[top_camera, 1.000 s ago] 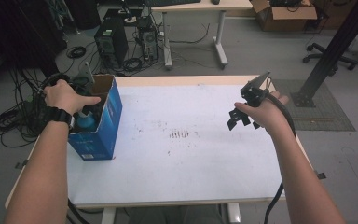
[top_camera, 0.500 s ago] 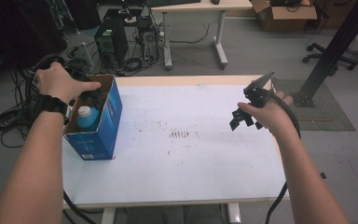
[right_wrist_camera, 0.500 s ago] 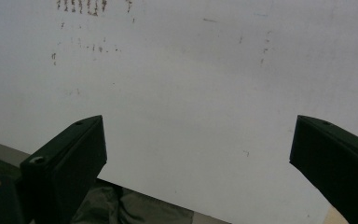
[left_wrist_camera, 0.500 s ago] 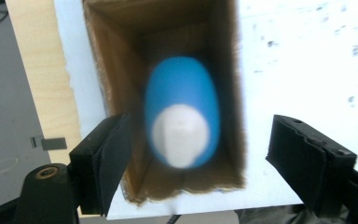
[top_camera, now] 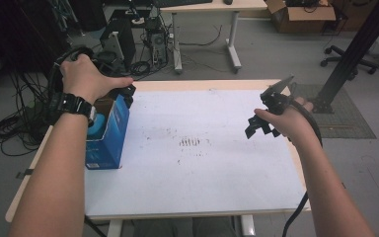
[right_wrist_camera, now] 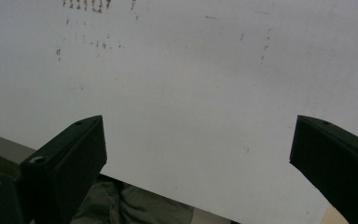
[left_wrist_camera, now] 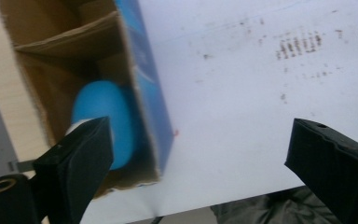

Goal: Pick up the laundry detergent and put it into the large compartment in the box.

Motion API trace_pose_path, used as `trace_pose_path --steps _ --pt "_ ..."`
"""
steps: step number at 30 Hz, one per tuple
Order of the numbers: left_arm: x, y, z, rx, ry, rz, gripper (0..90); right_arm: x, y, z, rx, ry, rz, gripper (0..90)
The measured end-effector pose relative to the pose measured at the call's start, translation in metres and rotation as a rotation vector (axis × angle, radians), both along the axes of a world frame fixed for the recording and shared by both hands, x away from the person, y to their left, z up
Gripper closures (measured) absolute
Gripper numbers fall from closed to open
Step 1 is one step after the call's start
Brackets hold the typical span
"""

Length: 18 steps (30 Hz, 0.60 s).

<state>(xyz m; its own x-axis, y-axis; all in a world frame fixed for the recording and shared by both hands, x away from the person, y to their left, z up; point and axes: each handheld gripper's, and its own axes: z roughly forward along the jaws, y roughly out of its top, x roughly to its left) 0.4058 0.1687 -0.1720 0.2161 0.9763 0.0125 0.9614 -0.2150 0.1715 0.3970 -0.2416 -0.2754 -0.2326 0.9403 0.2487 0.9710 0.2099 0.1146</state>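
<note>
Lifted up out of the blue box [top_camera: 112, 129] since a moment ago: left gripper [left_wrist_camera: 196, 154], jaws just opened wide, nothing between them. Big white table [top_camera: 202, 168] below. Box at the table's left edge, blue ball [left_wrist_camera: 103, 116] resting inside. Right gripper [right_wrist_camera: 198, 163] hanging over bare table, jaws wide, holding nothing.

White-topped bench [top_camera: 217, 168] with pale wooden edging, standing on grey floor [top_camera: 276, 49]. At nine o'clock on it, an open blue carton [top_camera: 109, 138], upright near the edge. Near centre, a patch of dark smudges [top_camera: 192, 143]. Elsewhere, bare white surface.
</note>
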Motion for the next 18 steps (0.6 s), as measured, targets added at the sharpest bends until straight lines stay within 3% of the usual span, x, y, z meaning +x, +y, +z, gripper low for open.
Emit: trace_pose_path --steps 5,18 --pt "-0.001 -0.015 -0.002 -0.015 0.0 -0.023 5.0 -0.002 -0.001 0.001 0.001 -0.003 -0.002 3.8" --pt "-0.003 -0.064 -0.03 -0.049 0.021 -0.082 5.0 -0.008 -0.004 0.003 0.007 -0.009 -0.004 3.8"
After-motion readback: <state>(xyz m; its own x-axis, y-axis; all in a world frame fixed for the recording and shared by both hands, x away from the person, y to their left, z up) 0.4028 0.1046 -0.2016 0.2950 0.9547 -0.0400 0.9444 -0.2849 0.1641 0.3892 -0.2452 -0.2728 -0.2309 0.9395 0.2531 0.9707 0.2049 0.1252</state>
